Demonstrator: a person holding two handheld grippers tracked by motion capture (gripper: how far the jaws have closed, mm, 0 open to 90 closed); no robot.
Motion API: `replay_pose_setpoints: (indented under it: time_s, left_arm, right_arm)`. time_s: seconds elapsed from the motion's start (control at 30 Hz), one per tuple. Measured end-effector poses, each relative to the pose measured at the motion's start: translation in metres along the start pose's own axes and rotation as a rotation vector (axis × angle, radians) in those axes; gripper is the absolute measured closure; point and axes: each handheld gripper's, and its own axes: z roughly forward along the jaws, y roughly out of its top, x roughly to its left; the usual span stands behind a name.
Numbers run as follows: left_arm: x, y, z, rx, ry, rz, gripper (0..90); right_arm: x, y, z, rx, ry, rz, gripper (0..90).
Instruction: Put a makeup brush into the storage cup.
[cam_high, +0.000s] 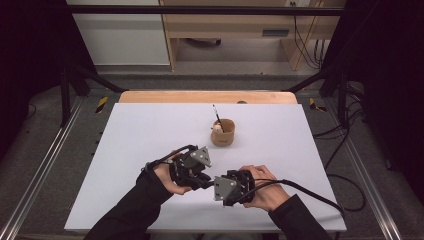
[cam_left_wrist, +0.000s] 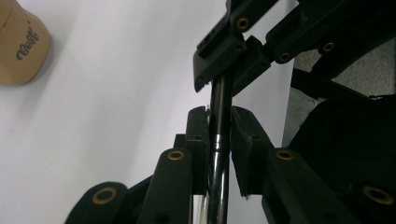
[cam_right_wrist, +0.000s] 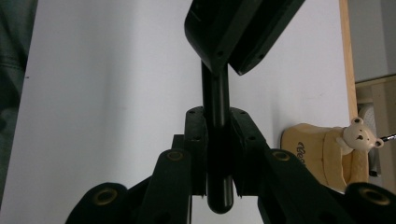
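Both grippers meet on one black pen (cam_left_wrist: 220, 116), held in the air just in front of the wooden cup (cam_high: 223, 132), on the person's side of it. Left gripper (cam_left_wrist: 219, 122): jaws clamped on the barrel near its metal band. Right gripper (cam_right_wrist: 215, 122): jaws closed around the rounded end, likely the cap, though the dark plastic makes the seam hard to read.

Step in hand, as judged: pull cap and barrel apart. To do it well, keep both grips square to the pen's axis, pull straight along it, no bending; hold the left hand as anchor and let the right draw away.

Around: cup stands upright on the white table sheet (cam_high: 150, 150), with a small bear figure (cam_right_wrist: 357, 131) at its rim and another pen (cam_high: 216, 116) leaning out. Nothing lies between grippers and cup; only the trailing cables sit near the right hand.
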Motion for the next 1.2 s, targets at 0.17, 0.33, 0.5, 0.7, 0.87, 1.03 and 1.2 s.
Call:
replay_pose_setpoints:
  time_s: [0.17,0.33,0.5,0.7,0.87,1.03,1.2]
  left_arm:
    - [0.001,-0.002,-0.002,-0.016,0.012,-0.008,75.3]
    - [0.005,-0.006,-0.005,-0.045,0.05,-0.02,62.1]
    - [0.009,-0.011,-0.014,-0.097,0.099,-0.032,47.8]
    - [0.011,-0.019,-0.025,-0.156,0.145,-0.036,35.3]
    - [0.014,-0.029,-0.031,-0.194,0.184,-0.064,27.8]
    - [0.015,-0.042,-0.038,-0.243,0.211,-0.103,23.2]
    - [0.016,-0.053,-0.045,-0.306,0.245,-0.141,19.9]
  right_arm:
    - [-0.001,0.0,0.0,-0.007,0.006,0.024,79.3]
    - [-0.002,-0.002,0.001,0.0,0.011,0.056,79.3]
    - [-0.006,-0.004,0.002,0.005,0.01,0.073,79.3]
    - [-0.007,-0.006,0.002,0.012,0.012,0.094,79.3]
    - [-0.01,-0.009,0.001,0.014,0.011,0.097,79.3]
    - [-0.012,-0.013,0.001,0.007,0.014,0.126,79.3]
    - [-0.013,-0.017,0.001,0.009,0.013,0.145,79.2]
